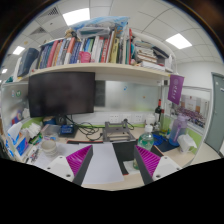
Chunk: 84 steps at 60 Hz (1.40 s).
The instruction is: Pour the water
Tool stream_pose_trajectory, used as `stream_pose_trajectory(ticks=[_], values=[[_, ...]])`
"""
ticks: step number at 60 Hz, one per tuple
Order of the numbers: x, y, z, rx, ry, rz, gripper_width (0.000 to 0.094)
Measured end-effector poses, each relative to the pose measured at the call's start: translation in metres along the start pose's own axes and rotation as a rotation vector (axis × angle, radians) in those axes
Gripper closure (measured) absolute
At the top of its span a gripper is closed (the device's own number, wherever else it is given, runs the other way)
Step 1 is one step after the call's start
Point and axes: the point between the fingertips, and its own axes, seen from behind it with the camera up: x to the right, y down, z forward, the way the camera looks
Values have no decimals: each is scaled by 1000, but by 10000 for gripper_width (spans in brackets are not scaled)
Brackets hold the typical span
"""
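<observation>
My gripper is held above a white desk, its two fingers with magenta pads standing apart with nothing between them. A clear water bottle with a green label stands just beyond the right finger, at the desk's right side. A small white cup or container sits on the desk beyond the left finger. A dark flat object lies on the desk ahead of the fingers.
A black monitor stands at the back left under a shelf of books. Cables and small devices clutter the back of the desk. Boxes and packets lie at the left, more items at the right.
</observation>
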Motion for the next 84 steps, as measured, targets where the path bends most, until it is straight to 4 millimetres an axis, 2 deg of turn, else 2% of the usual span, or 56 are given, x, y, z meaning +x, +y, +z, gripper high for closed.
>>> stream_pose_trajectory(ticks=[4, 11, 18, 26, 30, 36, 41, 45, 52, 56, 59, 62, 67, 72, 78, 84], values=[[39, 22, 23, -55, 37, 17, 85], [86, 52, 64, -113, 62, 74, 83], [123, 63, 103, -108, 82, 52, 80], [133, 72, 142, -98, 57, 38, 115], [134, 80, 156, -105, 44, 36, 170], [133, 81, 169, -69, 20, 19, 249], [129, 84, 176, -57, -1, 4, 309], [125, 84, 181, -47, -8, -8, 394], [124, 82, 184, -21, -1, -23, 463], [126, 79, 182, -14, 14, -41, 550], [128, 78, 186, -2, 42, -72, 653], [131, 76, 186, -1, 80, -124, 653], [119, 67, 188, -6, 74, -225, 654], [94, 45, 182, 6, 63, -312, 653], [44, 14, 174, 35, 11, -435, 653], [-18, -6, 173, 60, -37, -697, 652]])
